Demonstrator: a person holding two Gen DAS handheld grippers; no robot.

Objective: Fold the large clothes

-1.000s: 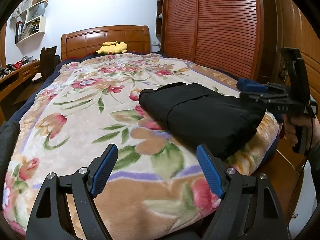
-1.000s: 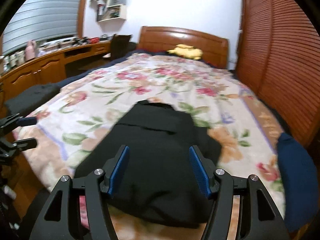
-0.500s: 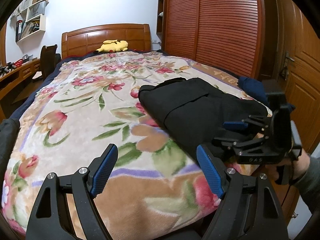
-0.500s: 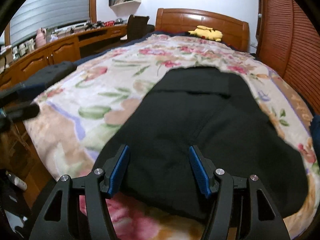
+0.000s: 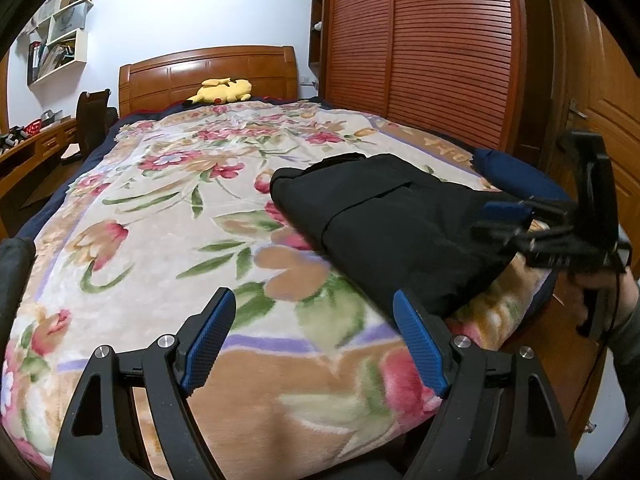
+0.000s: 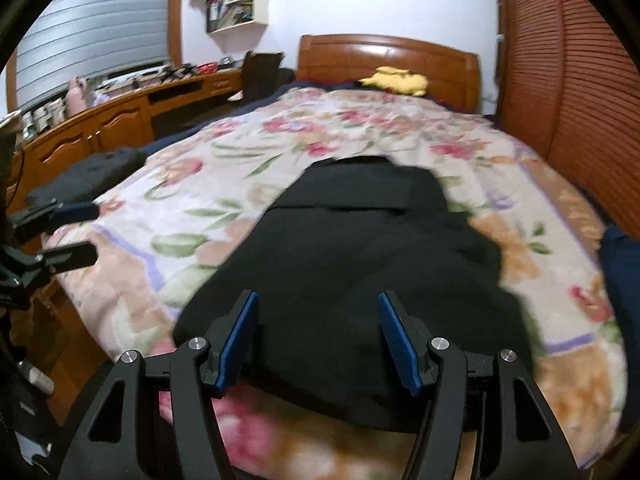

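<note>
- Our left gripper [image 5: 314, 338] has its two blue-padded fingers spread wide with nothing between them, above the floral blanket [image 5: 168, 216] at the foot of the bed.
- Our right gripper [image 6: 318, 340] likewise has its fingers released, poised over the near end of the garment; we cannot tell whether they touch it.
- We count one black folded garment [image 5: 384, 220] at 2 o'clock in the left view, near the bed's foot corner.
- Its long axis runs from the foot toward the headboard [image 6: 388, 56], narrower end at 12 o'clock in the right view.
- One yellow plush toy [image 5: 222, 90] lies by the headboard, well apart.
- One dark blue cushion [image 5: 516, 174] sits just beside the garment.
</note>
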